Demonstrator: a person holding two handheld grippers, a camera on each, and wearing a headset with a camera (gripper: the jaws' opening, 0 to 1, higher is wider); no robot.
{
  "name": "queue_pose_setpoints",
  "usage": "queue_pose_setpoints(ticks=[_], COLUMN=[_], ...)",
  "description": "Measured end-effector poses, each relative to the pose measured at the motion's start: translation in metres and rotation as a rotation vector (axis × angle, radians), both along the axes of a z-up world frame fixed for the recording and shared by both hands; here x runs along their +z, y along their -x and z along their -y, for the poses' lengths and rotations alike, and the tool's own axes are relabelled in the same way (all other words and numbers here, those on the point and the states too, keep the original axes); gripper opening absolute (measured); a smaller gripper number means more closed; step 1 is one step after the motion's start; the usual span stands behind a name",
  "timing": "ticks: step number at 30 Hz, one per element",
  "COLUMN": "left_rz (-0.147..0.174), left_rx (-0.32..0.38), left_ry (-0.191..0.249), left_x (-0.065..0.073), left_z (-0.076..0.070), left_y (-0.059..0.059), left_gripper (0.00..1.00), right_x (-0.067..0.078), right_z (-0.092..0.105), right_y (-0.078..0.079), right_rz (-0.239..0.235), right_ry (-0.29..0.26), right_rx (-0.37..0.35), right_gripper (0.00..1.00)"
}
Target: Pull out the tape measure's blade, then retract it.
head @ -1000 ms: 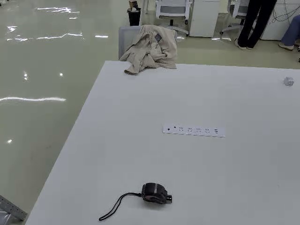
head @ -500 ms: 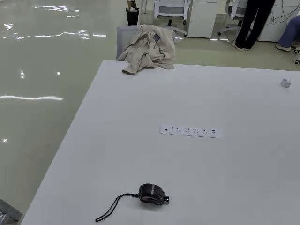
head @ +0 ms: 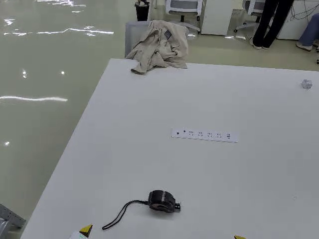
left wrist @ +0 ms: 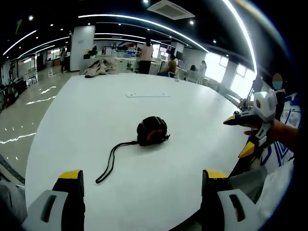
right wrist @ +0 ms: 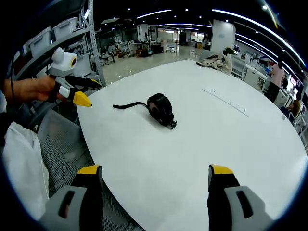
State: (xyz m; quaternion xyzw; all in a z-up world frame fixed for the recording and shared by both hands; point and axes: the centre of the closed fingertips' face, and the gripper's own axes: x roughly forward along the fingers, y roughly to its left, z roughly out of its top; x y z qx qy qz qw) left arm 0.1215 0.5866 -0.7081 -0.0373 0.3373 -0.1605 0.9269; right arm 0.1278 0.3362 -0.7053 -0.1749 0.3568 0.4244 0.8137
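Nothing of the task is done yet, as far as I can judge. The tape [head: 163,201] lies untouched on the white surface [head: 149,109] with its blade fully inside the case, so both the pull and the retraction are left. It sits near the front edge, well short of the power strip [head: 204,135], ahead of and between the 2 grippers.

The left gripper [left wrist: 143,175] has its fingers [left wrist: 71,190] spread wide and released, grasping nothing. The right gripper [right wrist: 155,169] is the same, fingers [right wrist: 220,183] apart and empty. Both hover by the edge, clear of the tape.

The tape's long axis runs roughly along the front edge. The blade mouth [head: 177,207] points to the person's right — the right gripper's side — and the strap [head: 119,217] trails off the other end to the left, toward the left gripper.
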Motion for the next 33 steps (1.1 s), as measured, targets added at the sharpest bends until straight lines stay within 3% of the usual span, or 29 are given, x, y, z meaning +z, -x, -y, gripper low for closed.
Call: queue_pose_setpoints(ticks=[14,24,29,33], left_rz=[-0.009,0.003,0.019,0.019], left_rx=[-0.109,-0.186,-0.243,-0.293], left_ry=[-0.021,-0.043,-0.033,-0.055], left_x=[-0.008,-0.014,-0.014,-0.019], left_z=[0.015,0.026,0.035,0.039], left_y=[-0.012,-0.026,-0.03,-0.032], left_gripper=[1.0,0.99,0.99,0.98], right_x=[-0.008,-0.016,-0.02,-0.023], right_z=[-0.011,-0.014,-0.016,-0.017], right_y=[-0.007,-0.013,-0.017,-0.021], right_rz=[0.004,0.007,0.007,0.007], right_ry=[0.025,0.046,0.058,0.063], right_rx=[0.058,0.109,0.135,0.148], right_gripper=[0.93,0.93,0.92,0.92])
